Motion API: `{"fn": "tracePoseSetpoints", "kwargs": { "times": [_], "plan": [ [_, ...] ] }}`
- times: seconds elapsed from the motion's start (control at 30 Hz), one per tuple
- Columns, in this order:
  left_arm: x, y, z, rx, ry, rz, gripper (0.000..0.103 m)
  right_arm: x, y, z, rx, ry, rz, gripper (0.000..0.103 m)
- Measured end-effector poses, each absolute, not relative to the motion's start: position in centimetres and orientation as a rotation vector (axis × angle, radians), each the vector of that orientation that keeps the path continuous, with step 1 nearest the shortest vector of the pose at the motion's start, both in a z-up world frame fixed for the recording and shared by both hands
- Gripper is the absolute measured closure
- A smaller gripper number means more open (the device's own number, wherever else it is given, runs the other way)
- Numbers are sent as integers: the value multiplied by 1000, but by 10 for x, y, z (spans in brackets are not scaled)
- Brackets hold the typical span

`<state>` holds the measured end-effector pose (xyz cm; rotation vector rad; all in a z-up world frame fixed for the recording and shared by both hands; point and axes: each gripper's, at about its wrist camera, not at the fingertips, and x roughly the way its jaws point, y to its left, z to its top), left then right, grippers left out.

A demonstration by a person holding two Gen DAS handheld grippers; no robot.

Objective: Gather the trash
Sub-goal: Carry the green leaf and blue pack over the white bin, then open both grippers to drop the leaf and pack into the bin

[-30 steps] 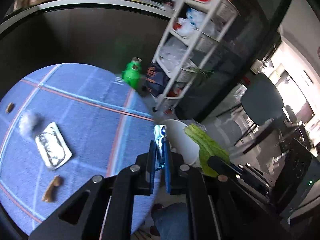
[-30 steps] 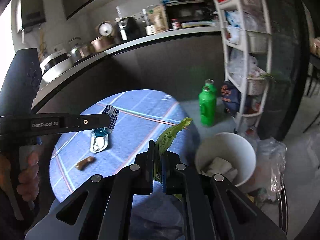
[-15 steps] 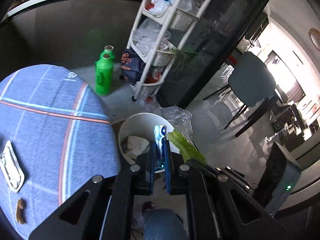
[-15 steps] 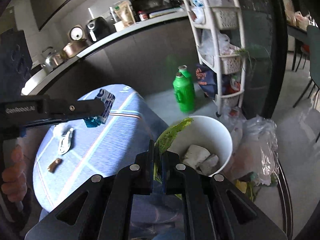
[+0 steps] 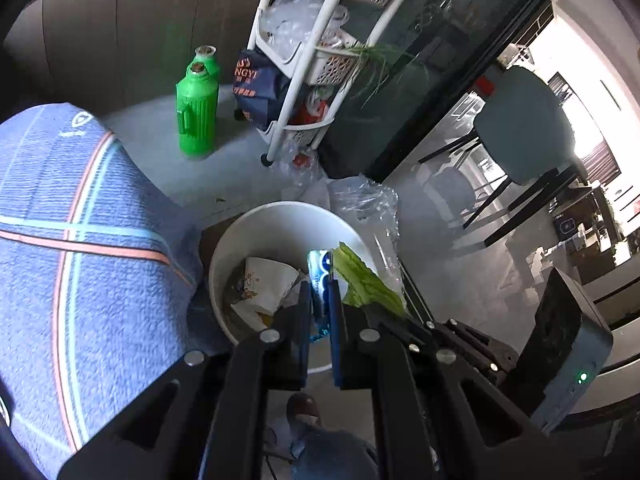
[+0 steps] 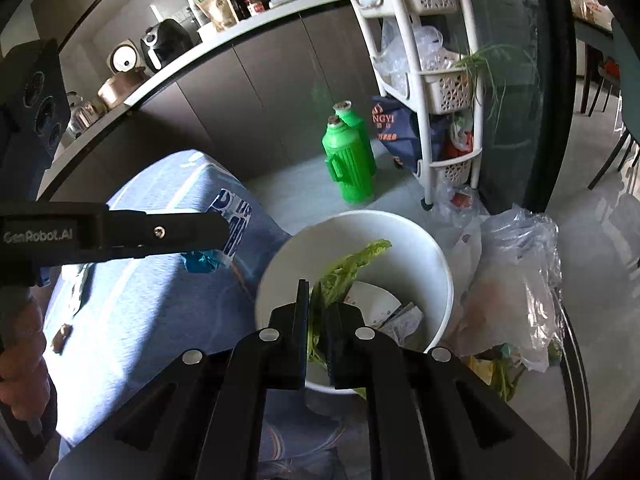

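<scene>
My left gripper (image 5: 320, 300) is shut on a blue and white wrapper (image 5: 319, 276) and holds it over the white bin (image 5: 256, 220); the wrapper also shows in the right wrist view (image 6: 234, 224). My right gripper (image 6: 318, 308) is shut on a green lettuce leaf (image 6: 344, 268) over the same white bin (image 6: 440, 256). The leaf also shows in the left wrist view (image 5: 364, 280). Crumpled paper (image 5: 264, 284) lies inside the bin.
A table with a blue cloth (image 5: 80, 240) stands left of the bin, with small scraps (image 6: 62, 336) on it. Green bottles (image 5: 198, 116), a white shelf trolley (image 5: 312, 60) and clear plastic bags (image 6: 512, 280) stand on the floor around the bin.
Both grippers have moved from over the table to over the bin, each still holding its item. The bin now lies directly under them.
</scene>
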<state>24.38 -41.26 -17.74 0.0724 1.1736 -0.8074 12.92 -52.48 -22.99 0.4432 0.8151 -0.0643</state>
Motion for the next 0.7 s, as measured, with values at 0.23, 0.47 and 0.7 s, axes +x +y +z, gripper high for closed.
{"fn": "tracePoseSetpoints", "kwargs": {
  "times": [0.23,0.47,0.7],
  "plan": [
    [257,-423,-196,89,1195,-789,93,153,-531,-258,424,845,-65,75],
    [264,-432,-214,104,1223,-780,93,155,-529,-269,404,850,-67,51],
    [263,-435,-219,113,1233,-777,92,148,-530,-268,413,844,-74,46]
  ]
}}
